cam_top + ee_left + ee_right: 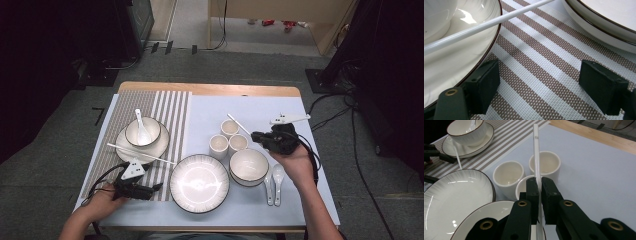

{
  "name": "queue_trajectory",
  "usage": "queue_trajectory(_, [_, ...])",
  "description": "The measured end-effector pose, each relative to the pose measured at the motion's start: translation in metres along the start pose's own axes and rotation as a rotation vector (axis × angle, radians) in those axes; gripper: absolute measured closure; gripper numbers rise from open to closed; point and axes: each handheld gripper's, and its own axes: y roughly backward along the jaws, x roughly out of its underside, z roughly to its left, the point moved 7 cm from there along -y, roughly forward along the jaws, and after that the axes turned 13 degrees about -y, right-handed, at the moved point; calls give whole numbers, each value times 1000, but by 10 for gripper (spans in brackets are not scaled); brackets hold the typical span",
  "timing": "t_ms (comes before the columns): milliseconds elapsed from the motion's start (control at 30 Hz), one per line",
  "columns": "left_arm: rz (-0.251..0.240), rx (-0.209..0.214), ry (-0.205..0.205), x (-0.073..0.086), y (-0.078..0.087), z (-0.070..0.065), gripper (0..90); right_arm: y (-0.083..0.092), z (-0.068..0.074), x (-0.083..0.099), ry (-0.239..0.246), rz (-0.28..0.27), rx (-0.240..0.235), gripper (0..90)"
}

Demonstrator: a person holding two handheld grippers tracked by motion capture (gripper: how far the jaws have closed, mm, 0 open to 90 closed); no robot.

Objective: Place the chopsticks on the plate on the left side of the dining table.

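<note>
- Two chopsticks concern us. We hold the one in hand (536,150) in the right gripper (263,138), over the three cups at the table's far right half. The other chopstick (140,153) lies across the rim of the saucer on the striped mat.
- Right gripper: jaws pressed together on the chopstick in hand, pinching it near one end so that the long part points forward over the cups. We judge the grip is kept low on the stick to leave the tip free for setting down beside its mate.
- Left gripper (150,191): jaws spread, nothing between them, resting low at the mat's near edge. From its own view the other chopstick (486,25) crosses just ahead of it, apart from both jaws; we take this as a waiting post.
- Striped mat (172,107): left half of the table; carries one place setting.
- Saucer (155,148) with small bowl (151,127) on it; a spoon (140,131) stands in the bowl.
- Three cups (229,128), clustered and touching or nearly so, on the bare cloth.
- Large plate (199,183), near middle, its edge just over the mat's border.
- Second bowl (248,165) on its own saucer, right of the plate.
- Two spoons (273,184), side by side, right of that bowl; unplaced, we judge.
- Table (210,89): wooden far edge showing beyond the cloth.
</note>
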Motion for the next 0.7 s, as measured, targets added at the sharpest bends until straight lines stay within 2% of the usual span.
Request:
queue_trajectory(233, [0,0,0,0,0,0,175,-2,7,-3,-1,5,-23,852])
queue_trajectory(700, [1,0,-1,0,0,0,175,-6,19,-7,28,8,-43,852])
